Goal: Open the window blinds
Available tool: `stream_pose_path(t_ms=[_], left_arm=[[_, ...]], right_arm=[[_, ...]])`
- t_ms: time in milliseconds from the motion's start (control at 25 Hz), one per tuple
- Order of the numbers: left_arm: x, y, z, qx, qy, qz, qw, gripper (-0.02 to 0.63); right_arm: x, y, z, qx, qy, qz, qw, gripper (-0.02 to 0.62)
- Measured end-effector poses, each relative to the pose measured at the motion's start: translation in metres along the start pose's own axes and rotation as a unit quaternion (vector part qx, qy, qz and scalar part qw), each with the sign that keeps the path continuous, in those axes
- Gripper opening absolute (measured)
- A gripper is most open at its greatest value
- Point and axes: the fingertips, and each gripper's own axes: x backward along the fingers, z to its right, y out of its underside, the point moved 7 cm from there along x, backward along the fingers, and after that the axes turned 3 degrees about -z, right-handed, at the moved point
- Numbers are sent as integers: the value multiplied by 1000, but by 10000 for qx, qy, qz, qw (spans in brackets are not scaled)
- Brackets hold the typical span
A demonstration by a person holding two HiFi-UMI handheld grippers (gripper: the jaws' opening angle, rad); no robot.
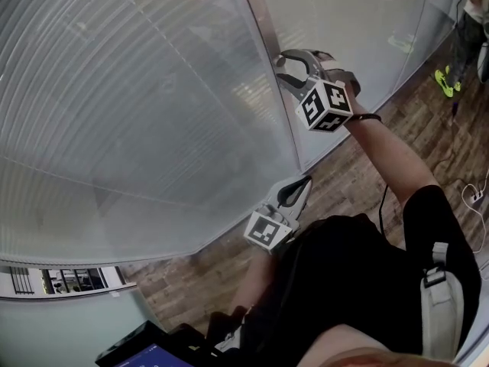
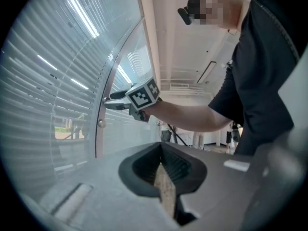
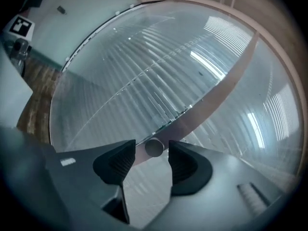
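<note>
Grey blinds (image 1: 137, 90), right hand-held gripper (image 3: 151, 145), jaws apart around knob (image 3: 154, 148), seemingly untouched

Window blinds (image 1: 137, 105), pale grey horizontal slats behind glass, tilted nearly shut, small round grey knob (image 3: 154, 148) on the beige upright frame (image 1: 266, 40) at their 3 o'clock edge

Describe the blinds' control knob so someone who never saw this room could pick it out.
Find the glazed wall with slatted blinds, then the pale frame post between two panes. On that post sits a small round grey knob, standing between the open jaws of the right gripper. It is the only raised round part seen on the otherwise smooth post.
</note>
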Motion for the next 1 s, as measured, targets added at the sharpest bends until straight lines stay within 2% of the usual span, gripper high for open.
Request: stream_pose_path(t_ms=[240, 480, 1000], left_arm=[[3, 2, -5, 117, -115, 99, 9998, 5], [8, -4, -1, 71, -116, -45, 9999, 5], [11, -1, -1, 22, -189, -26, 9998, 5]], right_arm=[[-11, 2, -9, 1312, 94, -214, 9911, 224], [-11, 1, -6, 1977, 173, -270, 9797, 219], [-15, 6, -10, 2332, 233, -395, 9714, 149]])
